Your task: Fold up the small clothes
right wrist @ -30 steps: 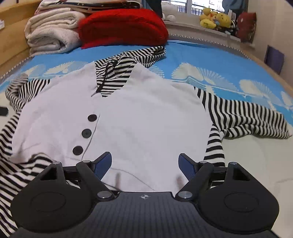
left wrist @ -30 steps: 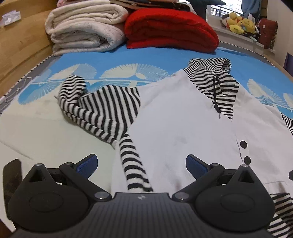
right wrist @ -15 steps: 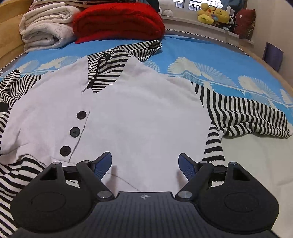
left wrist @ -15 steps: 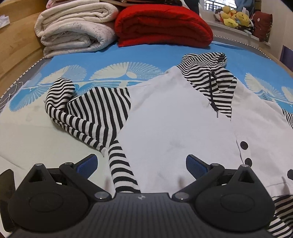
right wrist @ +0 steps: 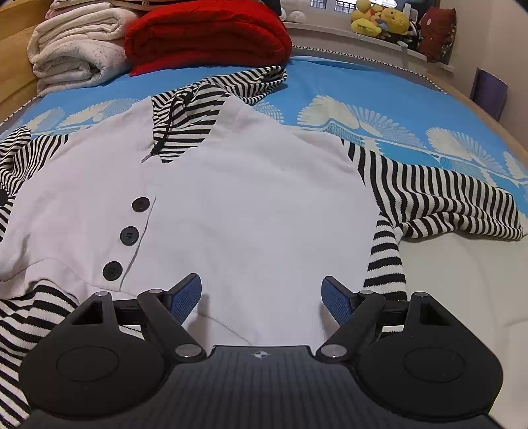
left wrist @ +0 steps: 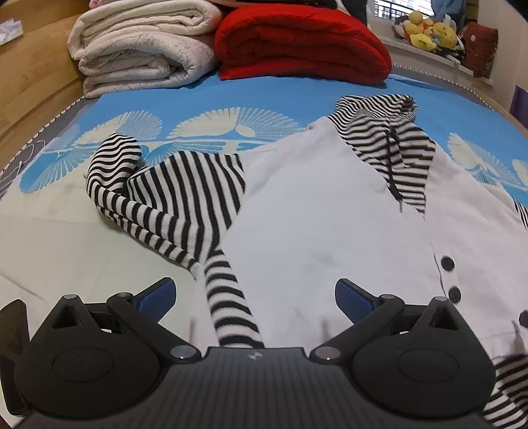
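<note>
A small white hooded top (left wrist: 330,211) (right wrist: 250,204) with black-and-white striped sleeves and hood lies front up on the bed. Three black buttons (right wrist: 129,235) run down its front. Its left striped sleeve (left wrist: 171,198) is crumpled and folded back on itself, with the cuff (left wrist: 231,307) pointing toward me. The right striped sleeve (right wrist: 442,204) stretches out sideways. My left gripper (left wrist: 254,297) stands open low over the hem, astride the cuff. My right gripper (right wrist: 260,297) is open too, just above the white hem, nothing between its pads.
Folded cream blankets (left wrist: 142,49) and a red quilt (left wrist: 297,39) are stacked at the far end of the blue patterned sheet (left wrist: 204,95). A wooden bed frame (left wrist: 29,82) runs along the left. Plush toys (right wrist: 379,16) sit on the ledge beyond. A dark object (left wrist: 13,330) lies at the left edge.
Both views have drifted a little: the top now sits slightly nearer and lower in the frames. Both grippers stay open at the same width.
</note>
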### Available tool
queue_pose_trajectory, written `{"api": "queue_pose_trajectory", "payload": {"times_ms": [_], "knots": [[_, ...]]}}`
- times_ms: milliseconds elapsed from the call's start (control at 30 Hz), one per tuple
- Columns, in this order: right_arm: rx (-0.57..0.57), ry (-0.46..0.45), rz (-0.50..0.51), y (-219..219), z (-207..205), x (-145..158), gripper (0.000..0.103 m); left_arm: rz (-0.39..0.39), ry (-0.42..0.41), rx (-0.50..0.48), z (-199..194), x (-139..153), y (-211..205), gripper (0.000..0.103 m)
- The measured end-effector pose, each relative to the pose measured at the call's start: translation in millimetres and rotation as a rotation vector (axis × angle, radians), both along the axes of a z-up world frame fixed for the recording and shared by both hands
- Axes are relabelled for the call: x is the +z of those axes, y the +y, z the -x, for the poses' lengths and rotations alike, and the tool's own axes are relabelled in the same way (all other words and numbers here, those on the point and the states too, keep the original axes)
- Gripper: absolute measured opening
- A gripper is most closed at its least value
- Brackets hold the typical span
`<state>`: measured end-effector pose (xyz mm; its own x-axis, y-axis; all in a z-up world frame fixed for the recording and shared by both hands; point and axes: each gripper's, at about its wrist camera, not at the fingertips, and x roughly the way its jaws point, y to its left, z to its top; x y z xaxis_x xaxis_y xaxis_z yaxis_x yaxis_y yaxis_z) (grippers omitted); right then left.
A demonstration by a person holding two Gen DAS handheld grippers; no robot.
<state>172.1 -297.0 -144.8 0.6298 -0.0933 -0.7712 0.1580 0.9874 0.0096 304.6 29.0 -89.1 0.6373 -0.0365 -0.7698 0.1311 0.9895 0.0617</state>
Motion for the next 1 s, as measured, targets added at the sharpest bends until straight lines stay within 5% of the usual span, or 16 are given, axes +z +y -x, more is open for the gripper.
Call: {"api": "queue_pose_trajectory", "payload": {"times_ms": [133,200,300,367,500,633,667,700,733,767,900,1000], "knots": [[-0.017,0.002,-0.007,-3,-2,0,0.081,0.024,-0.114,0.240,-49,23,63,0.103],[-0.023,0.008,-0.015,-5,-3,-2,0.081,0.142,-0.132,0.403,-83,29,117,0.103],[-0.026,0.024,-0.014,-4,-5,-6,0.081,0.419,-0.071,0.544,-125,13,192,0.102],[-0.025,0.036,-0.008,-2,-8,-9,0.081,0.517,-0.036,0.567,-139,-5,214,0.101],[-0.017,0.062,0.009,2,-16,-18,0.081,0.474,0.017,0.559,-166,-29,216,0.101],[-0.016,0.078,0.013,4,-21,-24,0.081,0.568,0.085,0.514,-186,-48,216,0.101],[-0.015,0.079,0.015,5,-21,-24,0.081,0.572,0.090,0.516,-188,-52,215,0.090],[-0.015,0.079,0.016,5,-21,-25,0.081,0.550,0.083,0.528,-188,-53,215,0.048],[-0.017,0.080,0.015,5,-21,-24,0.081,0.537,0.086,0.542,-189,-54,219,0.023],[-0.018,0.079,0.015,4,-21,-24,0.081,0.571,0.093,0.588,-186,-52,228,0.009],[-0.024,0.053,0.011,3,-18,-15,0.081,0.755,0.033,0.783,-157,-32,267,0.008],[-0.014,0.021,0.002,2,-14,-6,0.081,0.738,-0.039,0.707,-147,6,235,0.008]]}}
